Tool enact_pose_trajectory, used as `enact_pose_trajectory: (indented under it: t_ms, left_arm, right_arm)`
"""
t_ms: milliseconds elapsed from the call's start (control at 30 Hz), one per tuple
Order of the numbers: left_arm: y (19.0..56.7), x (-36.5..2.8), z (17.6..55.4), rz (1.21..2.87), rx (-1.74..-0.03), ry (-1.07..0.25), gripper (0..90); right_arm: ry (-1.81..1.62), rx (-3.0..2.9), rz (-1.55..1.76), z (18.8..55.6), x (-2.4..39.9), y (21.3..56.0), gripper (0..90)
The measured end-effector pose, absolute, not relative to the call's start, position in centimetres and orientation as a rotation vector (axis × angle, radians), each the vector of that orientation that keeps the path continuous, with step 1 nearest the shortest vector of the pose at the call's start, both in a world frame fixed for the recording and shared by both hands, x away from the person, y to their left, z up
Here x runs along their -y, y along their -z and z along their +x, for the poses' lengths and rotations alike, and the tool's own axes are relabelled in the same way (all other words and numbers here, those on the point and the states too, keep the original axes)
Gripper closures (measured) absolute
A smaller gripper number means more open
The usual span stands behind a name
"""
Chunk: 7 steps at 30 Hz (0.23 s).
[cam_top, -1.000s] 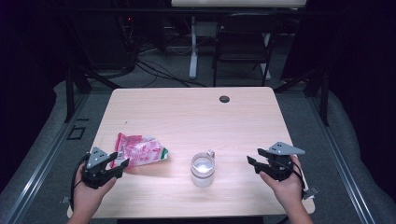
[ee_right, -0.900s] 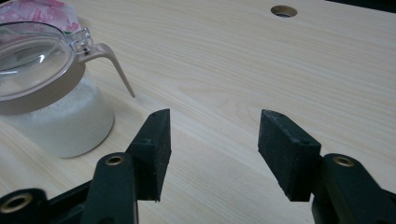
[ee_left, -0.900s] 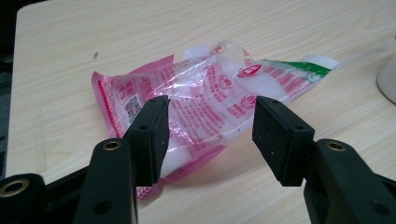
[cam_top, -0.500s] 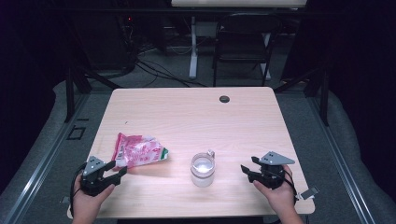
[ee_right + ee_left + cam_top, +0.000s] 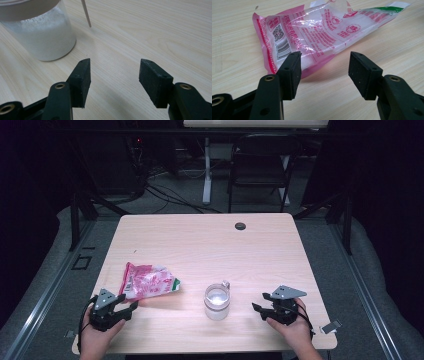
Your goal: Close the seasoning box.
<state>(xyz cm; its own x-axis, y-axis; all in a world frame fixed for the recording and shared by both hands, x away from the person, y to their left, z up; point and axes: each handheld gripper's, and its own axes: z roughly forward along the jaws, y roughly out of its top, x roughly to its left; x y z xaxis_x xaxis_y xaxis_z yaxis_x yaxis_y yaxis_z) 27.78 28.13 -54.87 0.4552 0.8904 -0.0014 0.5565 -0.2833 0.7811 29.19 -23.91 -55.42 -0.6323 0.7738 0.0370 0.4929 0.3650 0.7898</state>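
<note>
A: Left gripper view first: the left hand-held gripper [image 5: 324, 75] stands wide with nothing pinched, its jaws having just been opening, low over the tabletop [image 5: 387, 45]. Just ahead lies the pink plastic bag [image 5: 317, 32], flat, barcode end toward the left pad.

B: And the other side?

A: Right gripper view shows the right hand-held gripper [image 5: 113, 80] also wide and empty. The glass jar [image 5: 37, 35] of white powder stands ahead and to its left, apart from the pads, with a thin stick [image 5: 86, 13] rising beside it.

B: From above?

A: High view puts the left hand-held gripper [image 5: 120, 306] at the near left edge, the pink plastic bag [image 5: 148, 281] just beyond it, the glass jar [image 5: 217, 301] in the middle, and the right hand-held gripper [image 5: 264, 306] to its right, near but apart.

B: What could go wrong?

A: My guess is the bag. It is thin, slick film lying flat, so pads coming in level may push it along the wood instead of catching an edge, or pinch one layer and let the contents sag out. The jar looks topless; a nudge from the right pad, arriving off-centre, could tip it and spill powder.
</note>
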Motion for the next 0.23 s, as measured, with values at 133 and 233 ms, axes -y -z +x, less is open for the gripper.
enact_pose_trajectory:
  t_ms: [133, 233]
  left_arm:
    - [54.97, -27.89, 27.84, 1.987, -1.201, -0.578, 43.0]
    - [55.02, -27.80, 27.87, 1.995, -1.198, -0.577, 42.8]
  right_arm:
    - [-1.149, -2.289, 1.129, 29.30, 24.02, 55.60, 42.2]
    - [-1.157, -2.275, 1.126, 29.32, 24.02, 55.61, 40.1]
